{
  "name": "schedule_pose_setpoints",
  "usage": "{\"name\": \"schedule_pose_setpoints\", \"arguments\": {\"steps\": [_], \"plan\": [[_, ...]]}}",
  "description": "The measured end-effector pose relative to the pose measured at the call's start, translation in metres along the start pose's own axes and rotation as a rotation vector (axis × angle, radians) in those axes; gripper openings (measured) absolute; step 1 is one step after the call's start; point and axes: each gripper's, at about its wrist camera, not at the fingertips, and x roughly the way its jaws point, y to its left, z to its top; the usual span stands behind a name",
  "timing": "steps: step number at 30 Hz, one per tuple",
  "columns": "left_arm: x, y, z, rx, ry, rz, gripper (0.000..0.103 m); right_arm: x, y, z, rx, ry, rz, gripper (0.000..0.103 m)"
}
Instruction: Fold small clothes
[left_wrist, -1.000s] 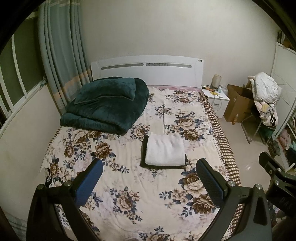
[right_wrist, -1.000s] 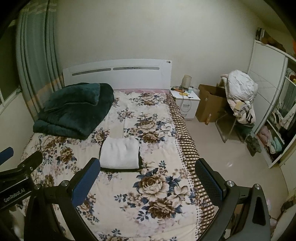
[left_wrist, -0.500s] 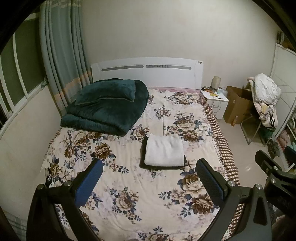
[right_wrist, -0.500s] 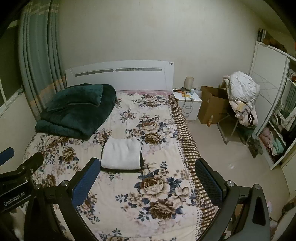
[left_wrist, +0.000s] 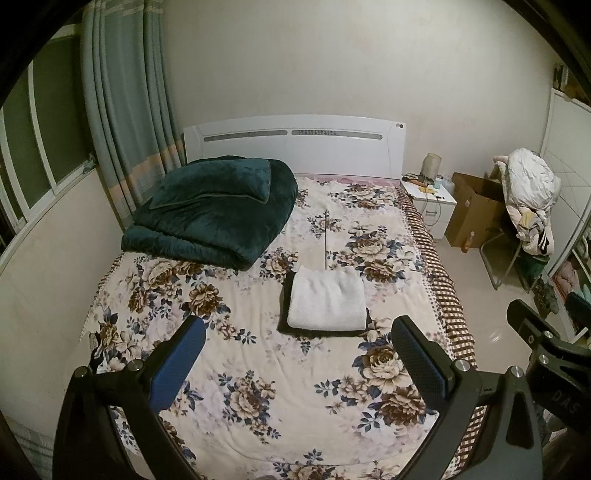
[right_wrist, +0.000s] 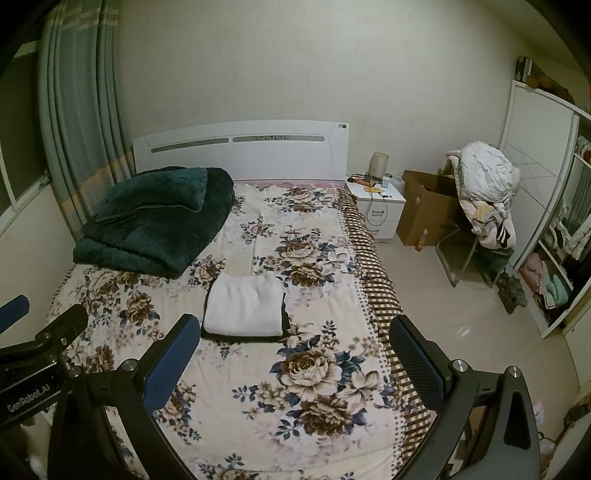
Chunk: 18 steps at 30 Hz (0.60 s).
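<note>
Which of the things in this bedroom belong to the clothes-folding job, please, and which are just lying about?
Part of the job:
white folded piece
dark piece under it
left gripper, open
right gripper, open

Just lying about:
green quilt
bedside table
cardboard box
chair heaped with laundry

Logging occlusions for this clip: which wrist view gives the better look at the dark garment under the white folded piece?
The left wrist view: the dark garment shows along the left and front edges of the white folded piece. The right wrist view shows only thin slivers of it at the right and front edges.
</note>
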Motion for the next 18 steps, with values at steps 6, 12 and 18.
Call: {"name": "schedule_pose_setpoints", "arguments": {"steps": [6,12,18], "plan": [[0.0000,-0.0004,-0.0008,-0.001,-0.001,0.000,0.103,-0.0007,0.0012,-0.0022,0.001,-0.001,-0.002,0.103],[-0.0004,-0.0005,-0.0014,-0.003,-0.003,-0.002,0.103,-0.0006,0.0010,-0.0028,0.004,-0.001,-0.001,0.103],[-0.0022,-0.0004,-0.0009,-0.003,-0.003,-0.002,0.103,0.0000,0.0023,-0.0030,0.003,-0.003,0.000,0.103]]}}
